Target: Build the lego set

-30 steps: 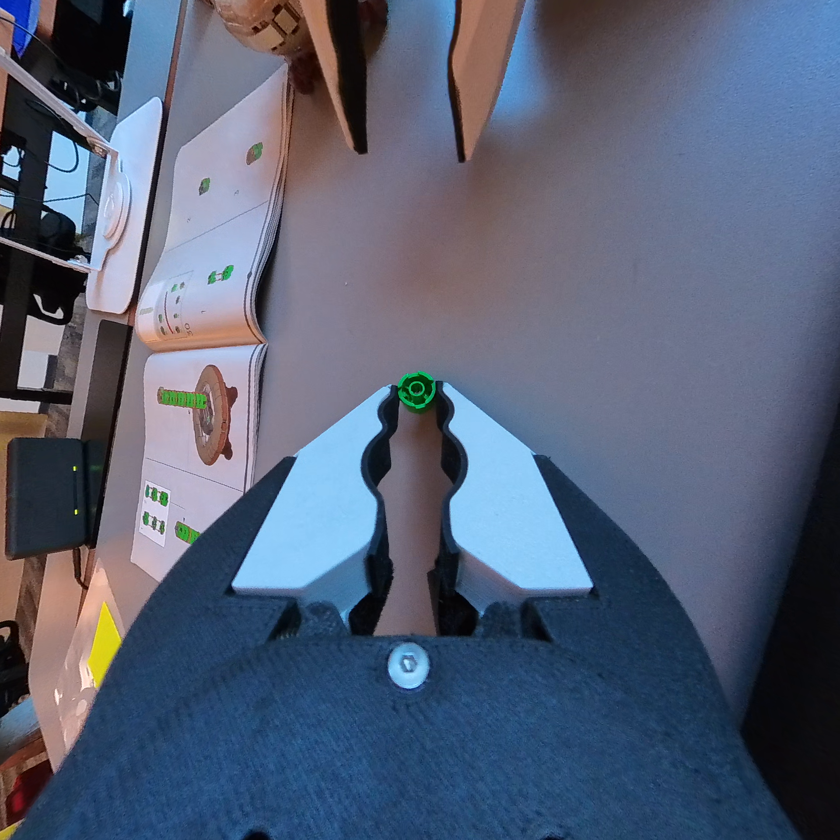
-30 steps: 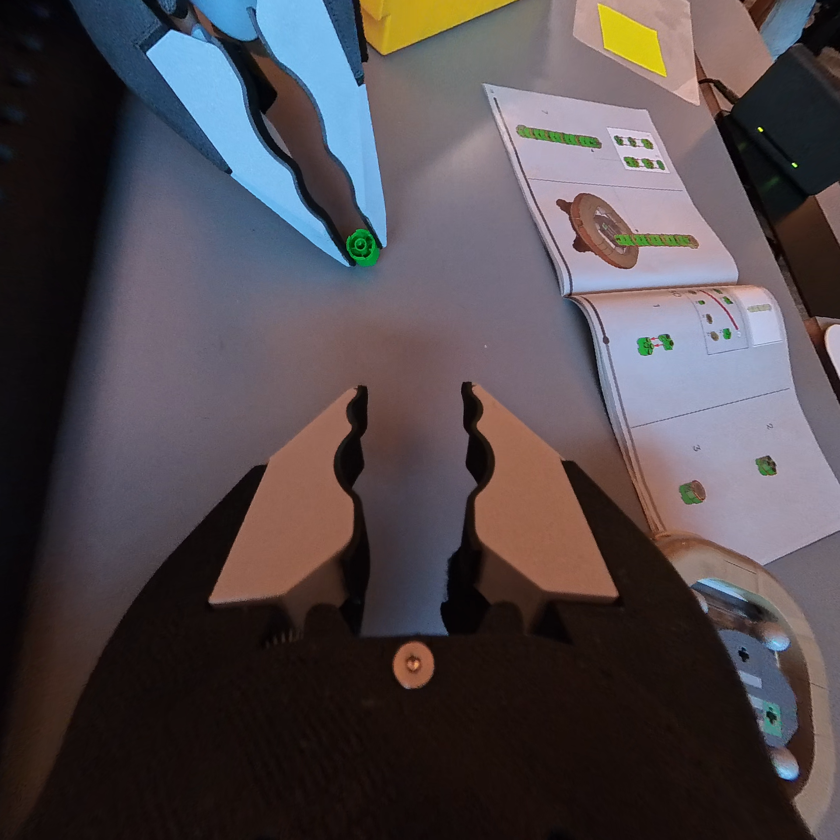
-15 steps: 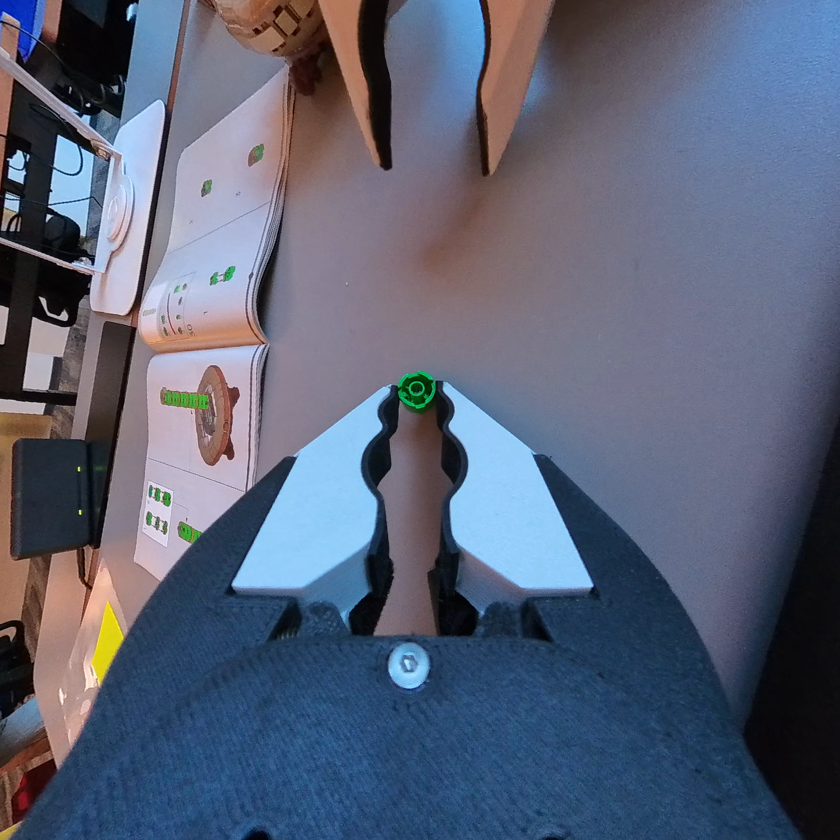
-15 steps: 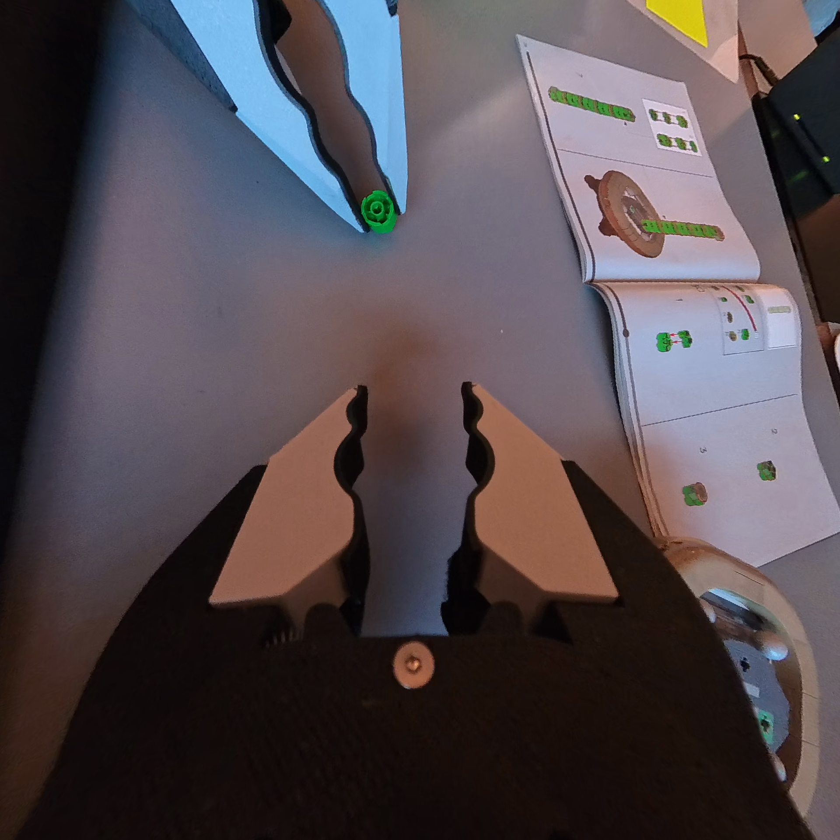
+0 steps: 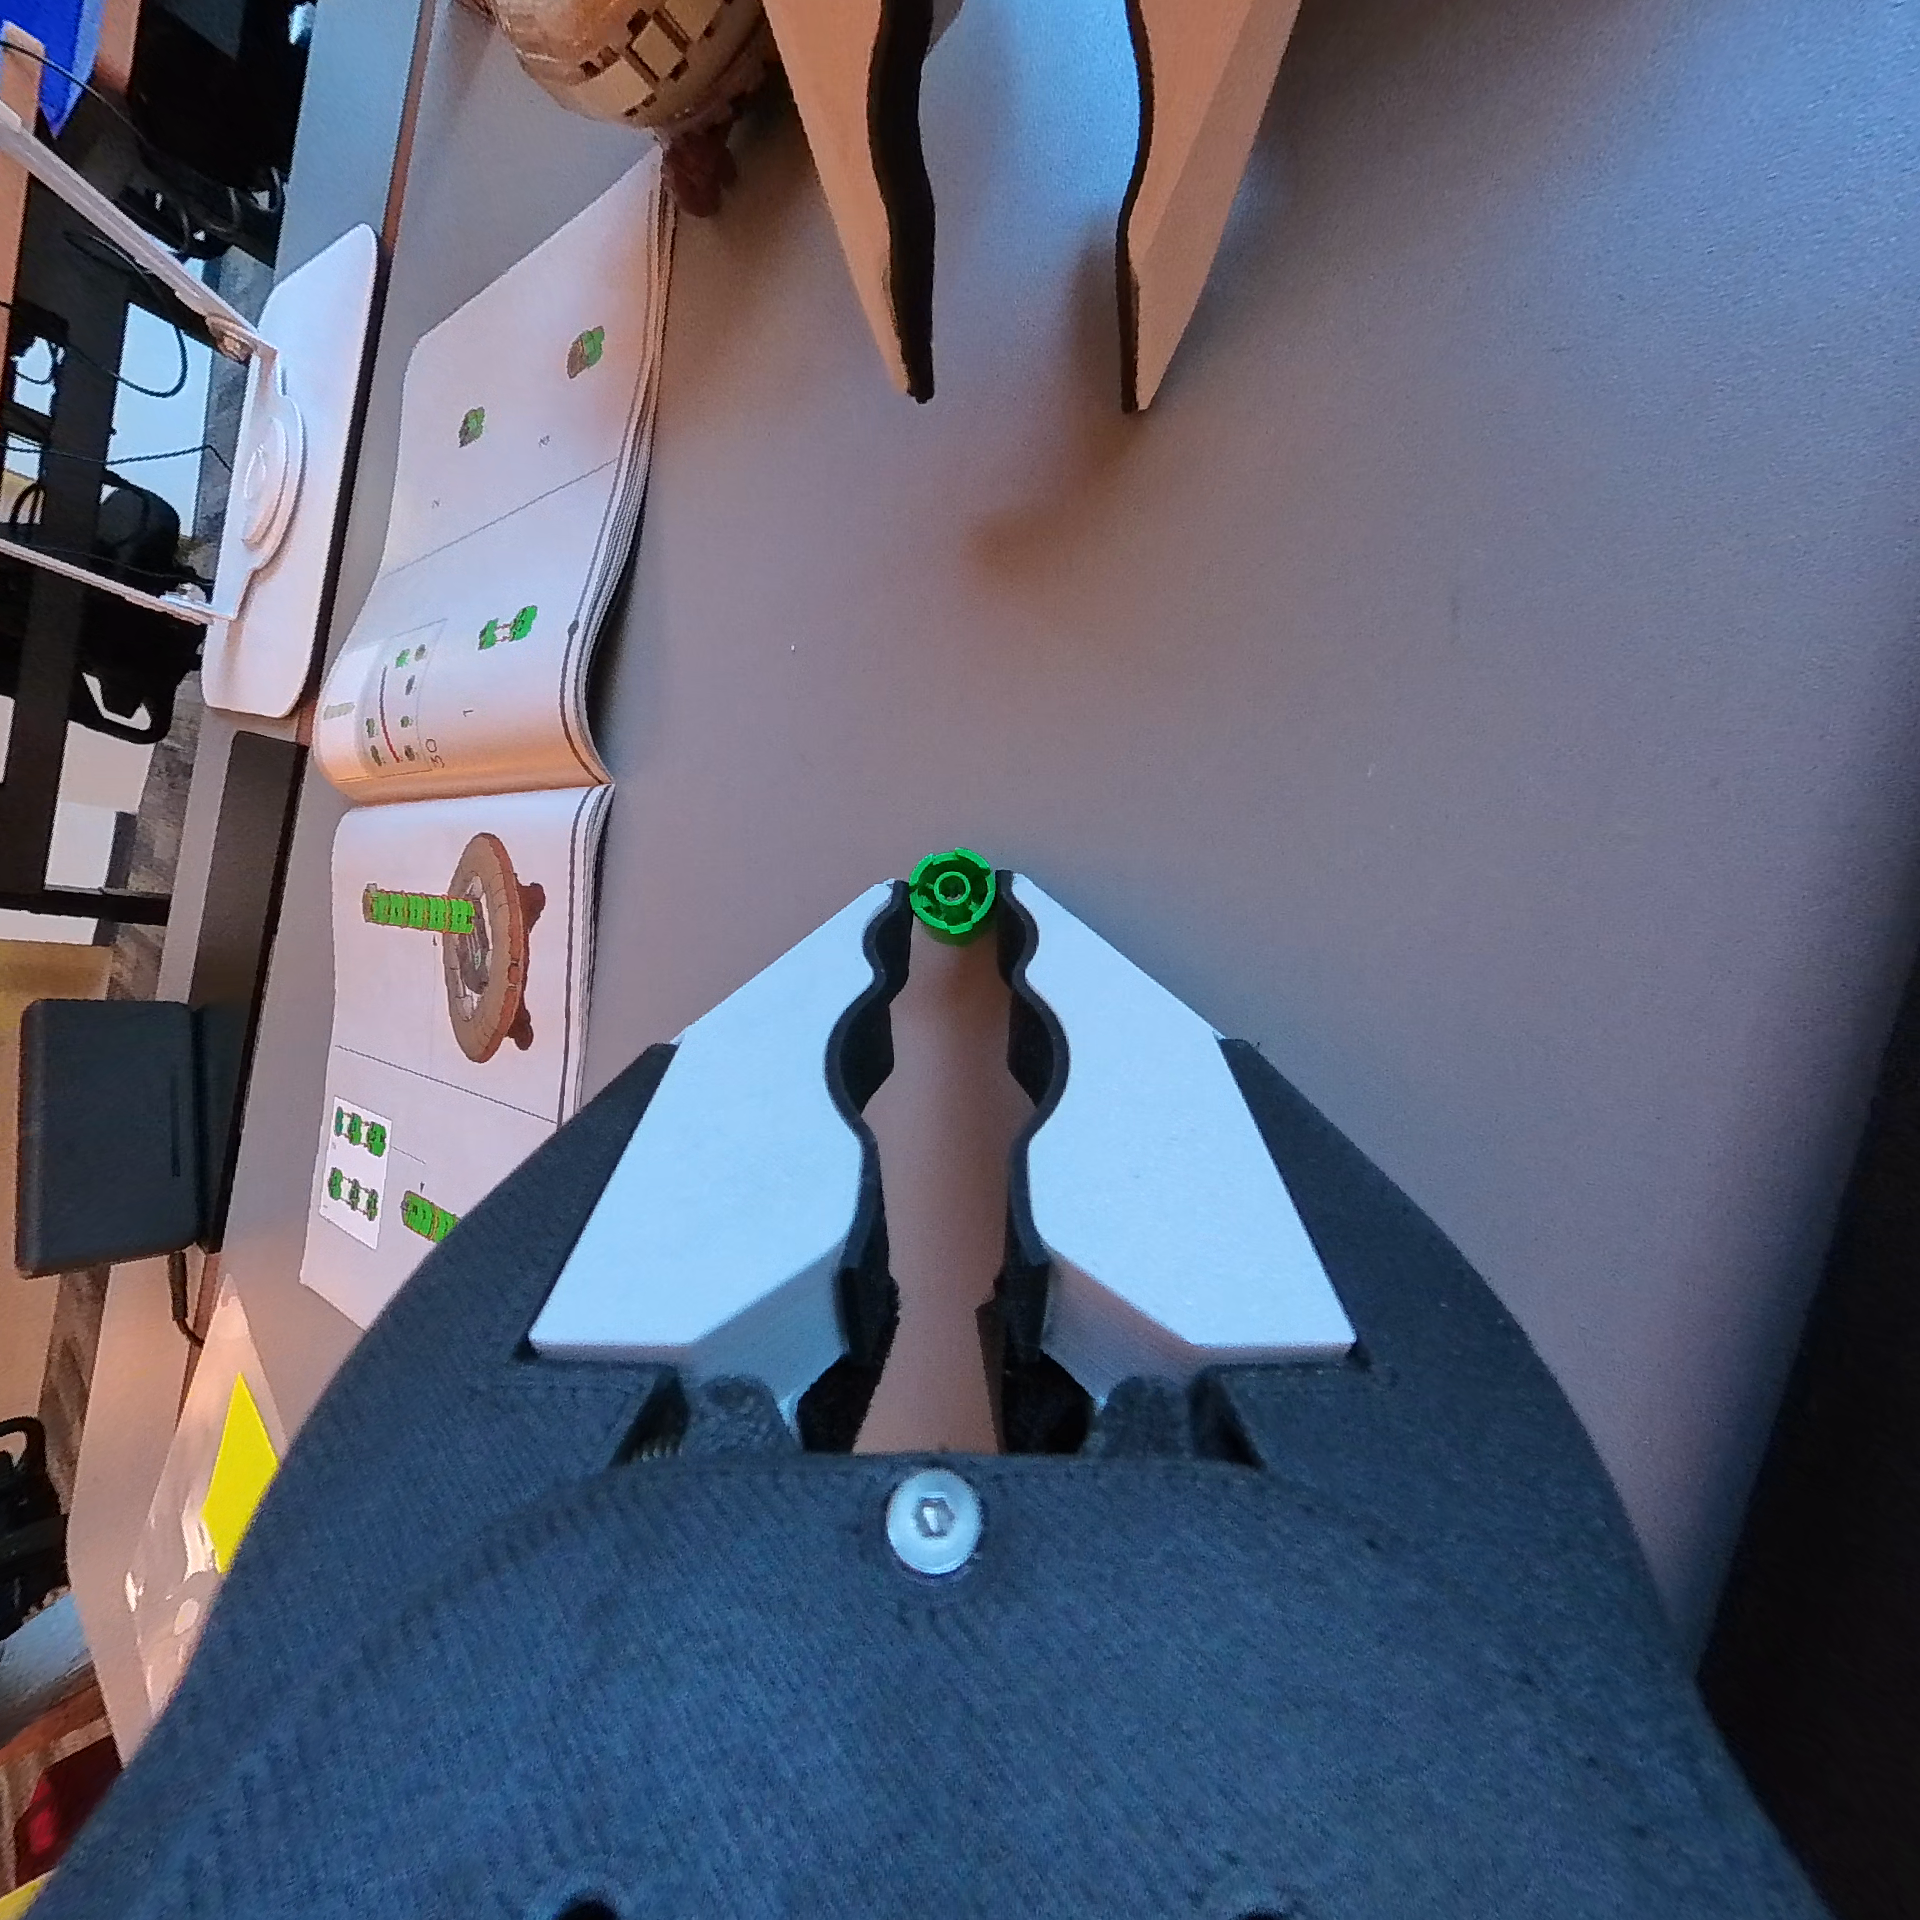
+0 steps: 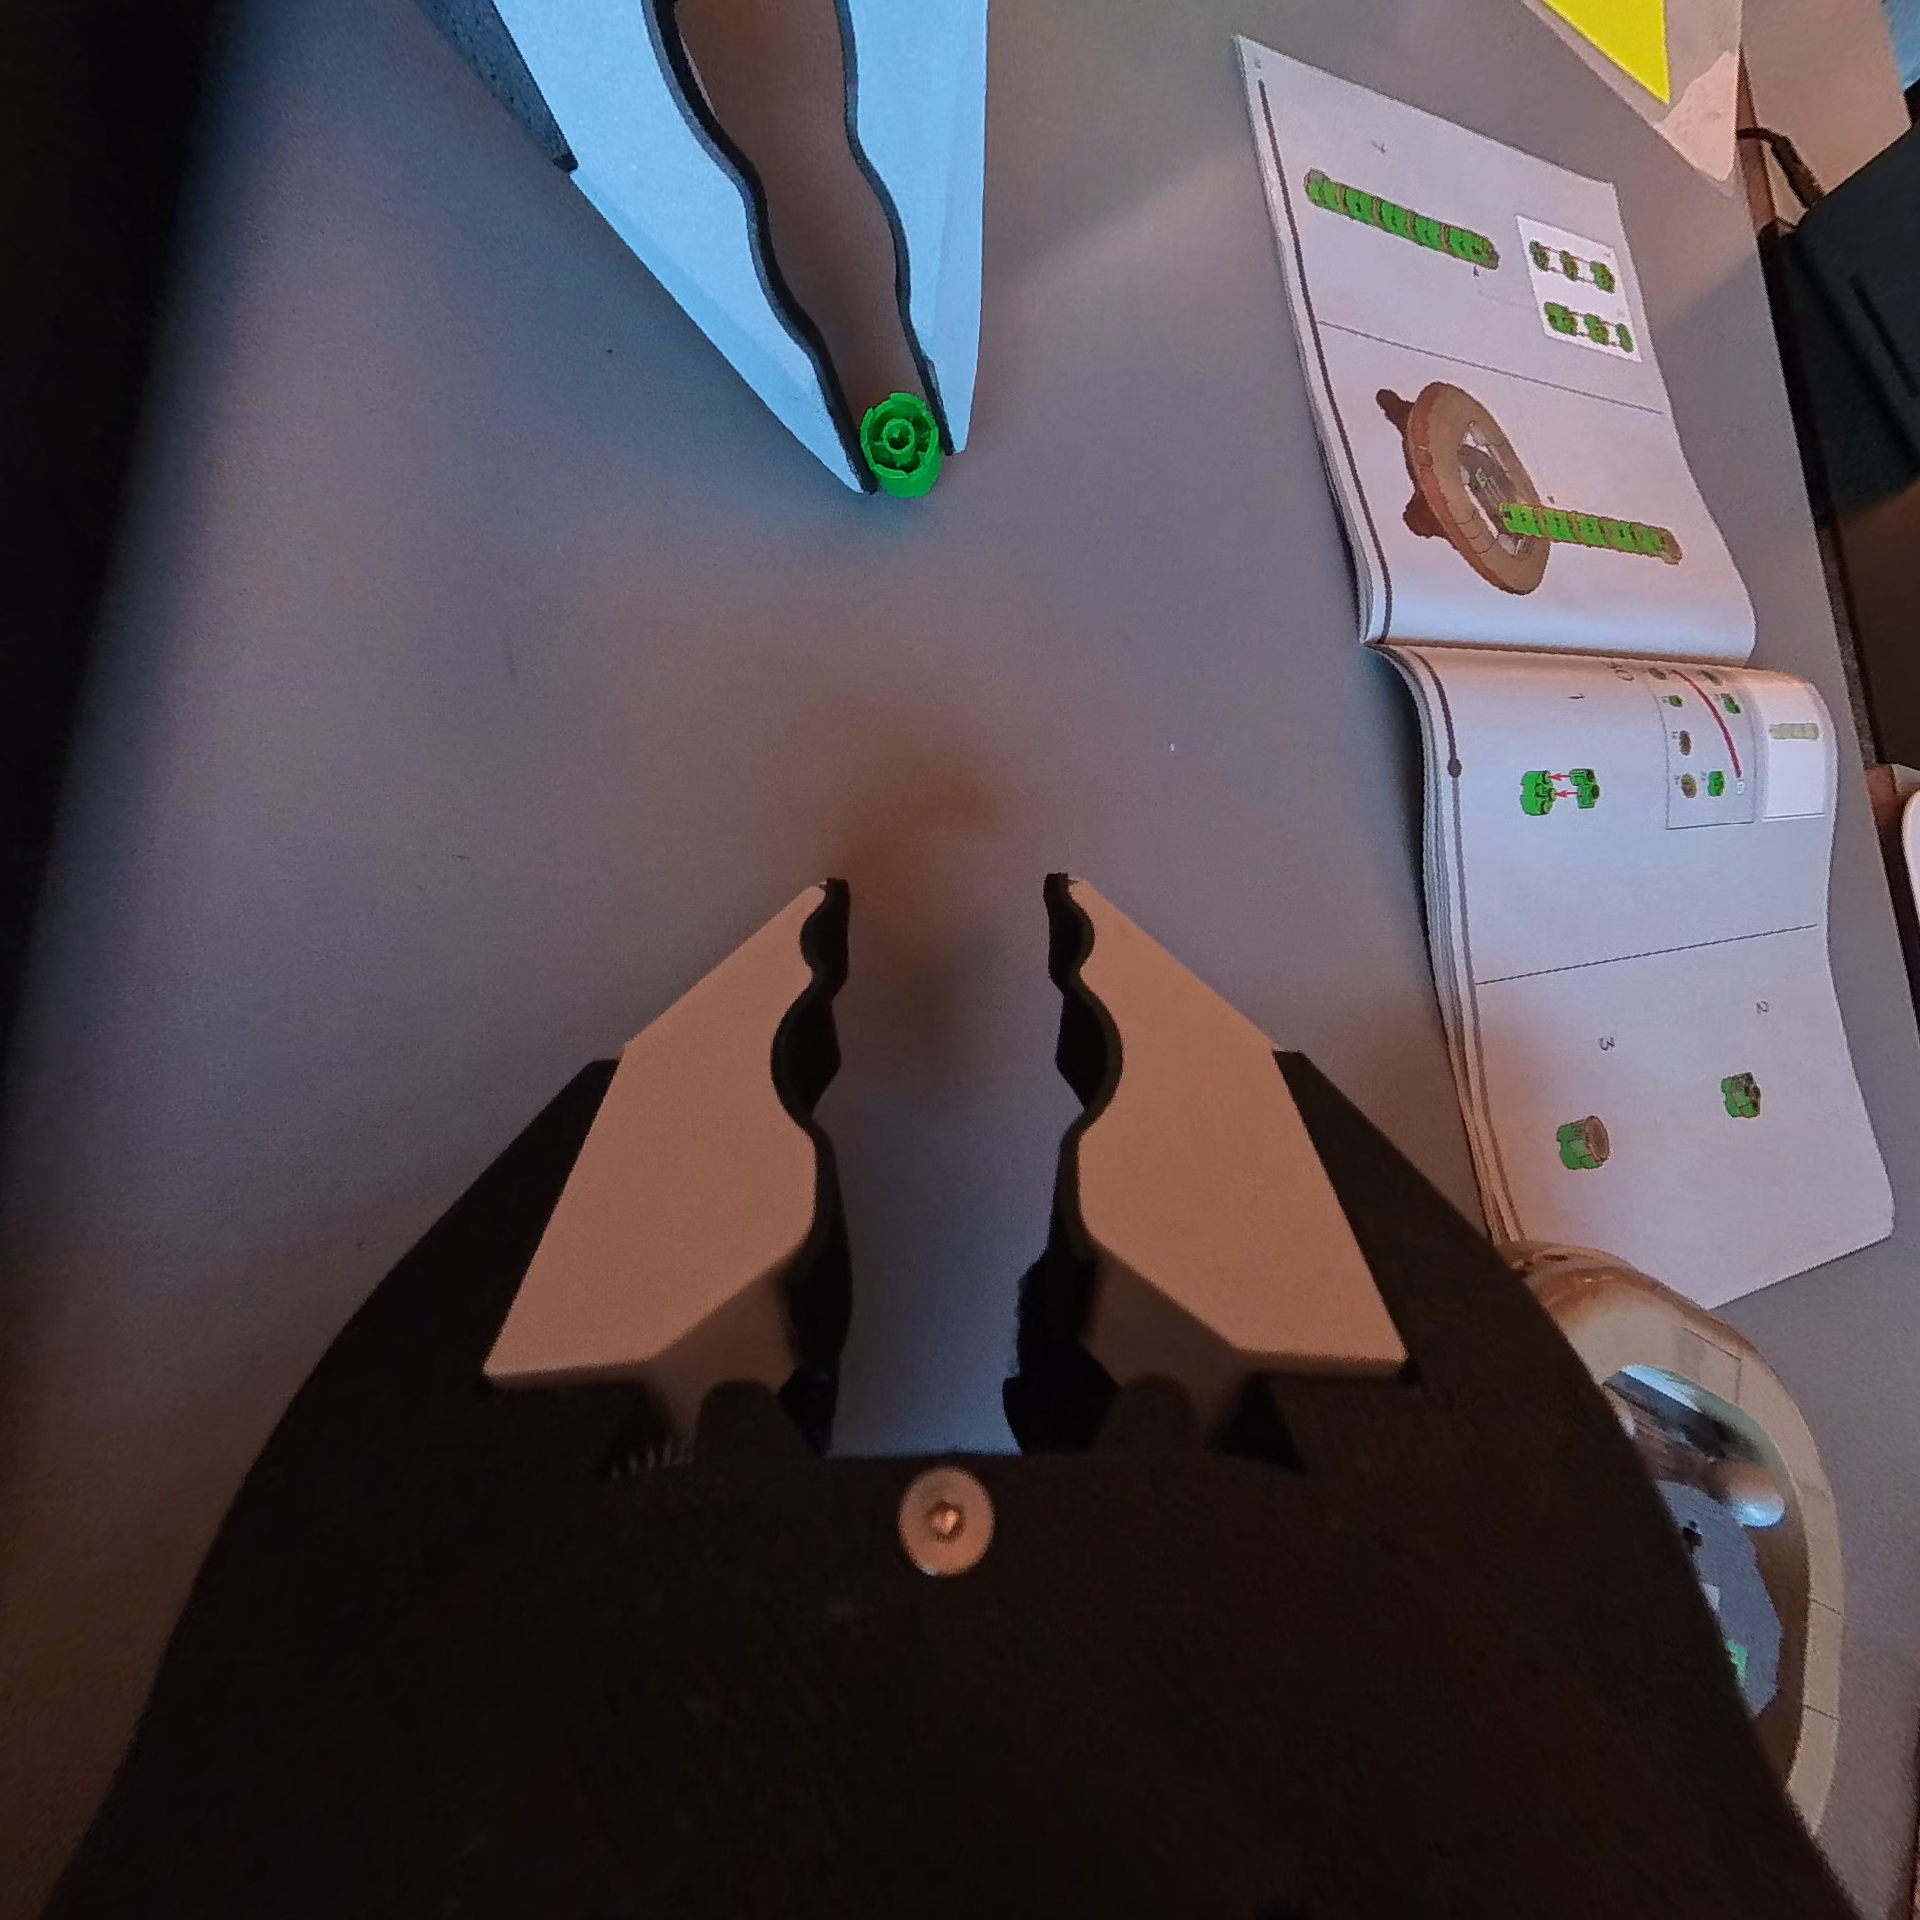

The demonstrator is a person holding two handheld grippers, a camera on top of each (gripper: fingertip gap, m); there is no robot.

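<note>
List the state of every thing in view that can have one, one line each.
Left gripper: shut on the small round green lego piece.
Small round green lego piece: pinched at the fingertips, open end facing the right gripper.
Right gripper: open, empty.
White instruction booklet: lying open on the grey table.
Round tan lego assembly: resting beside the booklet.
</note>
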